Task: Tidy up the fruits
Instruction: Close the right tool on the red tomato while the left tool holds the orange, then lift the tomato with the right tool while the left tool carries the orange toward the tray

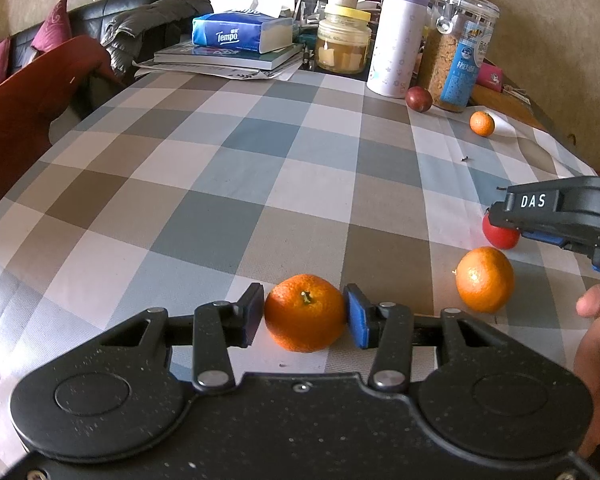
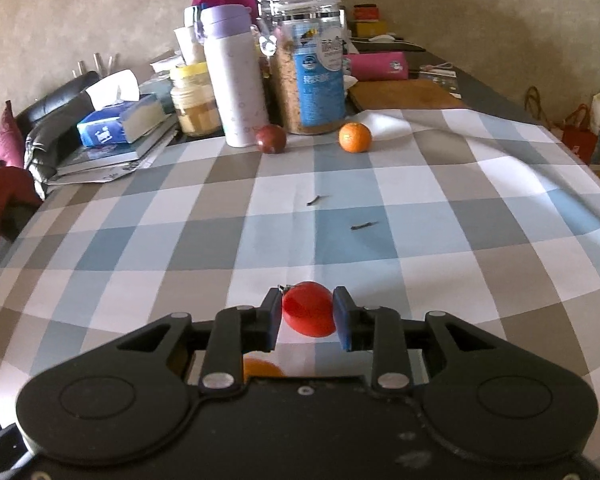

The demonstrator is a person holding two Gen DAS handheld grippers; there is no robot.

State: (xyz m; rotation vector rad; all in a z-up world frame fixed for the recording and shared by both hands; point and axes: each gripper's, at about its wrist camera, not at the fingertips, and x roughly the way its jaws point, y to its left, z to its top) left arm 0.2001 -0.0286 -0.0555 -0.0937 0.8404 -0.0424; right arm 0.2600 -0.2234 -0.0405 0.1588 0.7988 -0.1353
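Orange mandarin (image 1: 304, 312) sits clamped between the left gripper (image 1: 304, 314) pads; right gripper (image 2: 308, 312) narrowly brackets a red tomato (image 2: 309, 309).

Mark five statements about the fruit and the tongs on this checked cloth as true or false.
1. The left tongs clamp an orange. True.
2. A red tomato sits between the right tongs. True.
3. In the left wrist view, a second orange lies left of the clamped one. False: it lies to its right.
4. The dark red fruit stands against the tissue box. False: it stands by the lilac-capped flask.
5. A small orange lies near the clip-top jar. True.
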